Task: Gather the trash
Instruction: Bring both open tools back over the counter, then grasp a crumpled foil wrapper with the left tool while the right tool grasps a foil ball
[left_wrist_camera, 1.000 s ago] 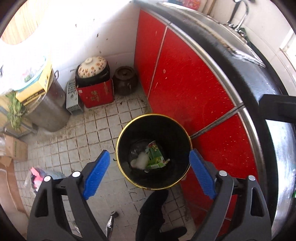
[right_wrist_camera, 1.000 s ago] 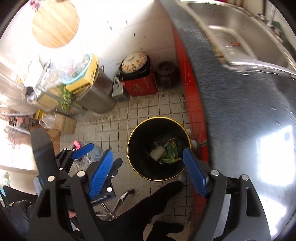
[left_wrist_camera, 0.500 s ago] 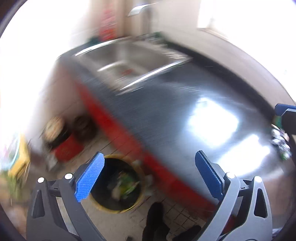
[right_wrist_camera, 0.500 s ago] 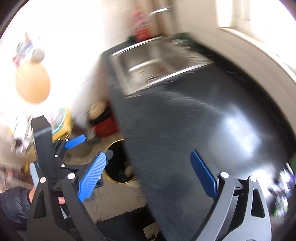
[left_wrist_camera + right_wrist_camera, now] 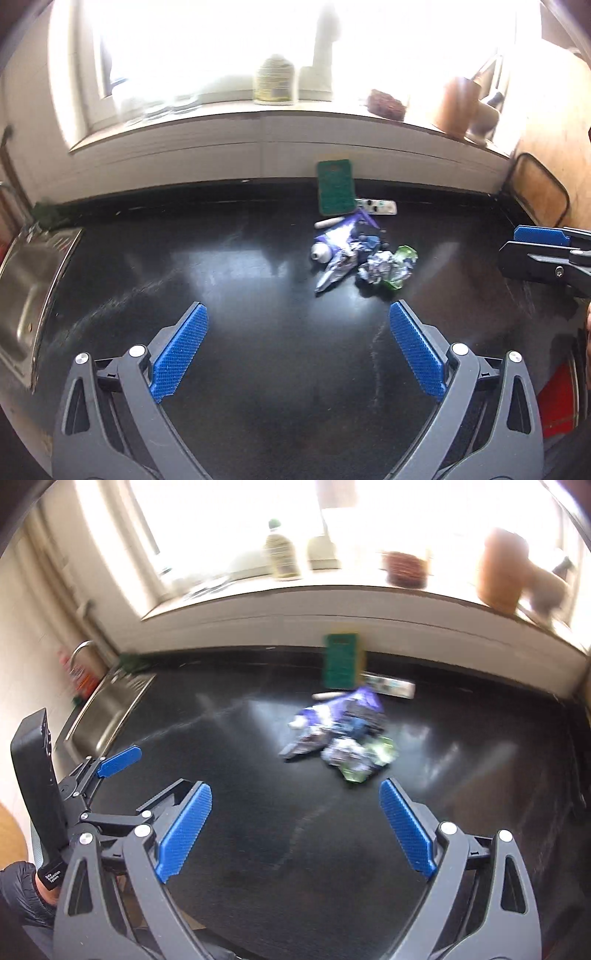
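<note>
A heap of trash [image 5: 354, 258] lies on the black counter [image 5: 258, 369] near the back wall: a purple wrapper [image 5: 338, 267], crumpled foil with a green wrapper [image 5: 393, 267] and a small white bottle [image 5: 320, 253]. My left gripper [image 5: 297, 314] hovers over bare counter in front of the heap, open and empty. One blue pad of my right gripper [image 5: 539, 236] shows at the right edge. In the right wrist view the trash heap [image 5: 340, 738] is blurred, just beyond my right gripper [image 5: 295, 790], which is also open and empty. My left gripper [image 5: 118, 760] is at its left.
A steel sink [image 5: 26, 295] is set in the counter's left end. A green pad [image 5: 335, 186] leans on the back wall beside a white power strip [image 5: 376, 206]. The sill above holds a bottle [image 5: 275, 81] and a brown cup [image 5: 456, 107].
Both grippers have swung up and away from the black bin on the floor to the counter and now face the trash heap. Both pairs of jaws stand a little wider.
</note>
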A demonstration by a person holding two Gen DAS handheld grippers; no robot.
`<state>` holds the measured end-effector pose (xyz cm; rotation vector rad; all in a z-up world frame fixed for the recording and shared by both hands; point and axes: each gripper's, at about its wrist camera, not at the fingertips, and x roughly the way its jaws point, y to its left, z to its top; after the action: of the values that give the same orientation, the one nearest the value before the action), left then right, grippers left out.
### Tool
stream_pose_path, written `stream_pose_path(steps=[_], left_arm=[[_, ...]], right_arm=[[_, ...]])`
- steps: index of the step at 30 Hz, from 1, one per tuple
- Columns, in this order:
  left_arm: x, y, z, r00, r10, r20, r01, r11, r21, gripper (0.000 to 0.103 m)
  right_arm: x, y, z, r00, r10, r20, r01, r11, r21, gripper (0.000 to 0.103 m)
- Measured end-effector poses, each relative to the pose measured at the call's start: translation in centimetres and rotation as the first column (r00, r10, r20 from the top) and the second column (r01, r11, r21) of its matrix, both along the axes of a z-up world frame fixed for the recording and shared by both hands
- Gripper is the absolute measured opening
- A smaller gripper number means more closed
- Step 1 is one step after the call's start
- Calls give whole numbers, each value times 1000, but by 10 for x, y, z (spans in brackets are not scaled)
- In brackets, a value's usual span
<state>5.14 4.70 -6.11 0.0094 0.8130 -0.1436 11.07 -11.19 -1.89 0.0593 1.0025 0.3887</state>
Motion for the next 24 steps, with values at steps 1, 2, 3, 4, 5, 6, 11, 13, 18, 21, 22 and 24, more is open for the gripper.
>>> stream_pose_path(steps=[1,2,3,4,5,6,11,13,18,21,22,24], left_arm=[[4,-13,-1,1000,-29,-2,29,1000,12,96],[8,-24,-2,999,-52,-4,52,998,25,96],[11,-29,-3,998,-68,-6,68,997,32,96],[13,-36,-4,996,-85,-9,85,996,38,96],[13,-39,-6,995,-96,-12,96,994,43,96],[16,-43,-7,995,-102,-15,102,994,47,96],[31,-46,-16,994,-101,-39,103,993,57,96],[39,-42,-19,995,-93,-47,96,994,59,95],[59,-41,-34,993,-89,-76,93,994,61,95],[74,-44,-49,990,-105,-96,113,990,84,95],[80,-46,-55,988,-112,-103,122,988,94,94],[90,-48,-67,985,-127,-117,140,984,106,89]], right_arm=[[0,-13,-2,1000,-27,-3,27,1000,2,89],[1,-27,-5,999,-53,-7,53,999,3,89],[0,-38,-8,997,-74,-12,74,997,4,89],[2,-47,-11,996,-89,-19,89,996,7,89],[2,-57,-14,994,-103,-26,103,995,12,89],[3,-61,-16,993,-112,-31,112,994,16,89],[17,-66,-22,993,-114,-32,114,993,20,89],[25,-63,-22,994,-108,-31,109,994,21,89],[48,-57,-32,995,-89,-48,90,996,16,89],[66,-54,-46,994,-83,-73,84,996,7,89],[70,-54,-51,993,-83,-81,84,996,6,89],[82,-54,-64,990,-87,-107,88,996,0,89]])
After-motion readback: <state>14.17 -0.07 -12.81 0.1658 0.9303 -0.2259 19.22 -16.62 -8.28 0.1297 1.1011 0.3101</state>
